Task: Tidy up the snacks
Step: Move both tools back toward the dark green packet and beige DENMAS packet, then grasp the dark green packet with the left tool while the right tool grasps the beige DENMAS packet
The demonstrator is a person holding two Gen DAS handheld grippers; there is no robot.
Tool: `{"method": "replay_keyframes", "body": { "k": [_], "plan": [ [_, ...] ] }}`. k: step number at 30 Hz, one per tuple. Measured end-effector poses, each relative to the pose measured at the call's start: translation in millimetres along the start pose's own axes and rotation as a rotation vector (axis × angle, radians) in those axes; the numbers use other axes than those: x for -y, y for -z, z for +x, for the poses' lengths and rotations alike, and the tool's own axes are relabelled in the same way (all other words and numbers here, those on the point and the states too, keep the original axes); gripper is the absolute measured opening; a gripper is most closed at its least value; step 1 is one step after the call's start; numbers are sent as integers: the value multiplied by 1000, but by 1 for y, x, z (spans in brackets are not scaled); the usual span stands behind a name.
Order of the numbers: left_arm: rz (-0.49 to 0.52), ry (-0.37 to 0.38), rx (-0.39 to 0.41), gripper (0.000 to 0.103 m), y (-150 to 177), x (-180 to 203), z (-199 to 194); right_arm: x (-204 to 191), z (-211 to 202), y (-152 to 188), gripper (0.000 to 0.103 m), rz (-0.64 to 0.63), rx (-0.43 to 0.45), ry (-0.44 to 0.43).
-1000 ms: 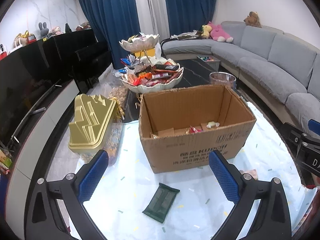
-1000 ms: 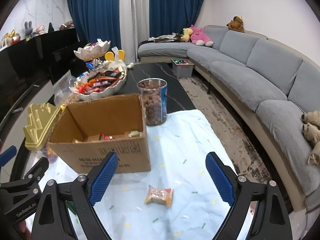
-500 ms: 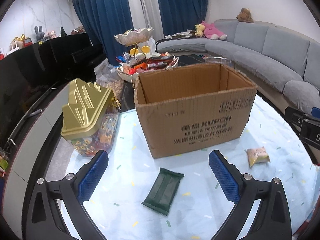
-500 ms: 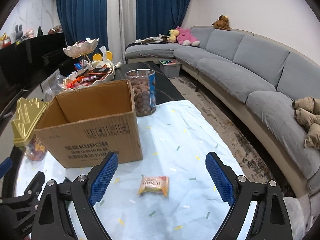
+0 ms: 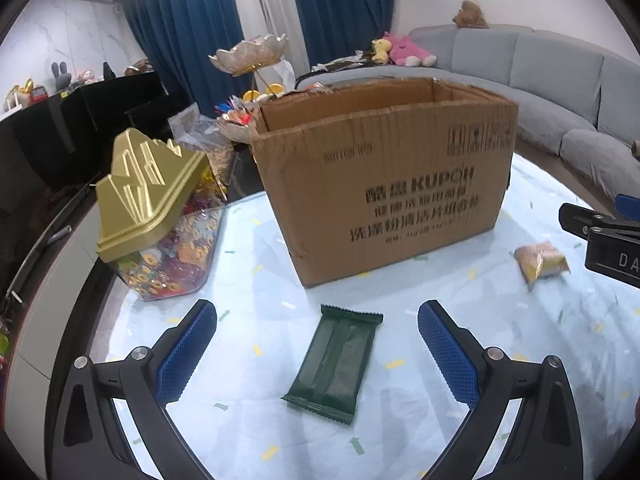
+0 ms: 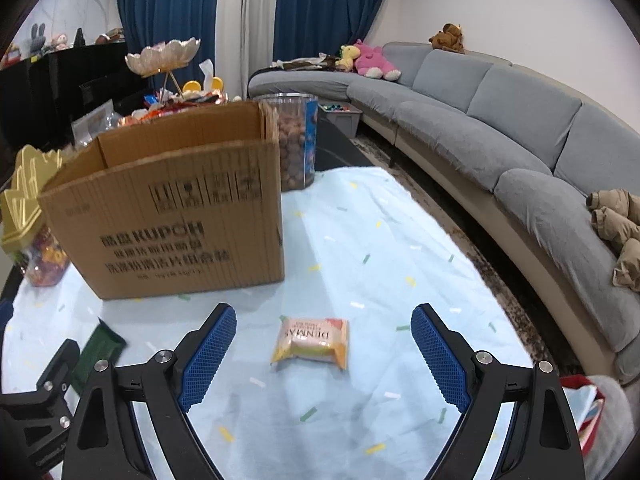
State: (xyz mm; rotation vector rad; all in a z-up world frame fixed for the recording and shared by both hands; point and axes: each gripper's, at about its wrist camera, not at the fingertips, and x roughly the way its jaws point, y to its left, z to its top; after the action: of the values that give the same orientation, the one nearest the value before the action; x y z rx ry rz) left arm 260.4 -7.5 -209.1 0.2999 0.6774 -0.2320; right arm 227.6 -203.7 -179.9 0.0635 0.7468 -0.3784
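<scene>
Cardboard makes up the open box (image 5: 384,184) that stands on a pale blue cloth (image 5: 256,360) flecked with small coloured dashes, spread over the counter. Printed dark lettering runs across its near wall.

In the left wrist view, the left gripper (image 5: 318,356) has its blue-padded fingers spread wide, with nothing pressed between them. A dark green packet (image 5: 332,364) lies flat on the cloth between the two fingers, apart from both pads, and just in front of the box. Left of the box stands a clear jar (image 5: 168,256) of bright wrapped sweets with a gold lid (image 5: 148,188) shaped like a stepped peak. At the right edge of that view, part of the other gripper's black frame shows, with an orange-yellow packet (image 5: 540,264) blurred beside it on the cloth.

In the right wrist view, the right gripper (image 6: 324,356) is likewise wide, holding nothing. The same orange-yellow packet (image 6: 310,342), printed with "DINMAS" upside down, lies flat between its fingers, clear of both pads. The green packet (image 6: 98,350) shows at lower left, near the left gripper's frame.

Behind the box are a tall clear canister (image 6: 296,140) of brown round snacks, a tiered shell-shaped dish (image 6: 162,56) heaped with wrapped snacks, and a curved grey sofa (image 6: 520,148).
</scene>
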Motion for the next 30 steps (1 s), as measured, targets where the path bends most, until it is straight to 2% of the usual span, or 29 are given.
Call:
{"method": "replay_keyframes", "body": {
  "k": [16, 26, 28, 30],
  "plan": [
    [40, 35, -65, 102, 20, 12, 43, -6, 38, 23, 90, 0, -36, 38],
    [6, 66, -119, 102, 24, 8, 64, -10, 59, 26, 90, -16, -67, 31],
    [-6, 70, -140, 100, 24, 6, 68, -10, 63, 25, 90, -12, -77, 23],
    [-9, 84, -164, 91, 24, 6, 74, -10, 67, 25, 90, -5, -86, 19]
  ]
}}
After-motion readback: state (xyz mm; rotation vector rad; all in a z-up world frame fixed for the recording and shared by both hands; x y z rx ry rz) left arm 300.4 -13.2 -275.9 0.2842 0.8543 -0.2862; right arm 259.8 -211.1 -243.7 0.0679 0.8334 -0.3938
